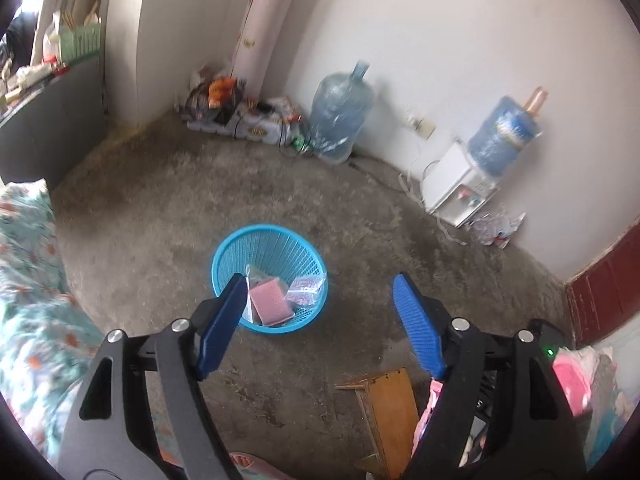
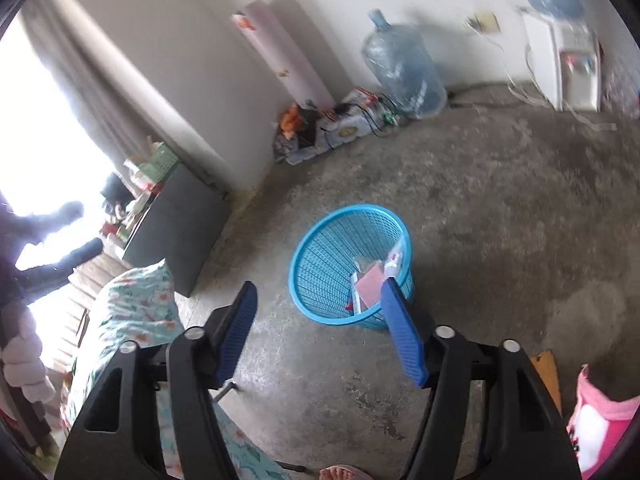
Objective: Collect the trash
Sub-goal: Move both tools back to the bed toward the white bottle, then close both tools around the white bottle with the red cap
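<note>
A light blue mesh wastebasket (image 1: 240, 244) stands on the concrete floor, also seen in the right wrist view (image 2: 320, 240). Inside it lie a pink sponge in clear wrap (image 1: 270, 300) and a crumpled clear wrapper (image 1: 306, 288); the right wrist view shows the same pink sponge (image 2: 370, 284) and a white wrapper (image 2: 394, 260). My left gripper (image 1: 320, 328) hangs open above and in front of the basket, nothing between its blue pads. My right gripper (image 2: 324, 332) is open too, and nothing sits between its pads.
Large water bottle (image 1: 340, 116), water dispenser (image 1: 456, 188) with cables, rolled mat (image 1: 264, 28) and clutter line the far wall. Floral bedding (image 1: 28, 280) lies left, a grey cabinet (image 1: 48, 128) beyond it. A wooden stool (image 1: 388, 412) and pink items (image 1: 572, 376) sit lower right.
</note>
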Demonstrator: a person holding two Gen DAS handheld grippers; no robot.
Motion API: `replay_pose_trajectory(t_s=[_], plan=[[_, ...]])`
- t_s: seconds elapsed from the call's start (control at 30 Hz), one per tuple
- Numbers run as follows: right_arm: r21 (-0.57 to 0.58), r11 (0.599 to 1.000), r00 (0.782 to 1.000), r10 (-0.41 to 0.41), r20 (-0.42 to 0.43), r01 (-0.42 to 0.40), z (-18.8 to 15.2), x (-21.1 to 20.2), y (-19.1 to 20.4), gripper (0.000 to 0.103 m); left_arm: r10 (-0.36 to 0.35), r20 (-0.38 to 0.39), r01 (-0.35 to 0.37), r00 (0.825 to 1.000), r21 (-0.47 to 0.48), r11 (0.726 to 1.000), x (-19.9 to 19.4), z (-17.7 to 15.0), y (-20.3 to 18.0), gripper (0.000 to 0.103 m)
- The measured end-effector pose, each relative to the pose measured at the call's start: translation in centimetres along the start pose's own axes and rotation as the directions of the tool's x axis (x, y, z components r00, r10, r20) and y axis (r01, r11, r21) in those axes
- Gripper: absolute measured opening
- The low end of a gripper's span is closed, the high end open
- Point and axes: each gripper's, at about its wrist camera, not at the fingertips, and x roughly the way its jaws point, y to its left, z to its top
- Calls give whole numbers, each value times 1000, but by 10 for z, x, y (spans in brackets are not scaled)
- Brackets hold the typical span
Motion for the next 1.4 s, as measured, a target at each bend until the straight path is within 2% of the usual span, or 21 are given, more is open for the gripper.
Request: replay_pose_trajectory(t_s=[0.03, 0.1, 0.17, 0.23, 0.3, 0.4, 0.47, 0.53, 0.63, 0.77, 0.83, 0.97, 1.03, 1.13, 1.17, 1.27, 1.3, 1.4], plan=[[-41, 999, 1000, 3, 11, -2, -2, -11, 13, 72, -1, 30, 1, 1000, 8, 1000, -26, -8, 2, 75], [-123, 992, 999, 23, 35, -18, -6, -30, 36, 82, 0, 74, -2, 997, 20, 1000, -70, -23, 7, 77], [-195, 979, 996, 68, 63, -55, -11, -50, 62, 89, 0, 89, -1, 996, 16, 1000, -117, -44, 18, 77], [-251, 963, 989, 123, 79, -99, -16, -68, 85, 96, 13, 115, -9, 993, -33, 999, -161, -65, 33, 78], [-293, 944, 979, 185, 85, -153, -19, -84, 104, 96, 48, 170, -31, 984, -99, 995, -209, -94, 51, 79], [-291, 911, 945, 321, 56, -292, -23, -104, 120, 96, 147, 250, -101, 957, -188, 977, -272, -140, 74, 82], [-248, 885, 911, 412, 25, -394, -26, -113, 125, 96, 221, 287, -144, 932, -266, 953, -311, -176, 89, 83], [-230, 862, 886, 463, -8, -452, -31, -119, 136, 96, 282, 307, -171, 909, -341, 924, -342, -211, 102, 83], [-252, 808, 845, 525, -102, -532, -47, -126, 163, 96, 352, 329, -195, 876, -426, 883, -378, -261, 116, 83], [-271, 741, 789, 562, -249, -614, -80, -129, 206, 96, 420, 322, -220, 848, -507, 833, -401, -314, 134, 83], [-278, 719, 767, 555, -321, -637, -100, -132, 225, 96, 426, 314, -215, 848, -531, 820, -404, -333, 137, 83], [-298, 674, 723, 525, -450, -675, -137, -131, 255, 96, 436, 306, -223, 846, -540, 812, -404, -356, 142, 83], [-300, 676, 716, 493, -495, -673, -152, -129, 265, 96, 430, 305, -211, 850, -550, 808, -399, -361, 147, 83], [-276, 701, 703, 440, -559, -658, -169, -115, 274, 95, 425, 306, -190, 852, -575, 796, -394, -372, 158, 83], [-260, 705, 690, 432, -580, -660, -173, -112, 276, 94, 425, 308, -185, 851, -581, 792, -393, -377, 160, 83], [-191, 700, 621, 432, -654, -688, -190, -106, 284, 93, 422, 318, -161, 849, -605, 780, -391, -385, 170, 83], [-181, 697, 604, 425, -674, -693, -196, -105, 286, 91, 423, 321, -156, 847, -612, 776, -390, -387, 173, 83], [-160, 707, 574, 398, -715, -689, -213, -104, 288, 86, 432, 328, -149, 840, -626, 765, -390, -392, 182, 83]])
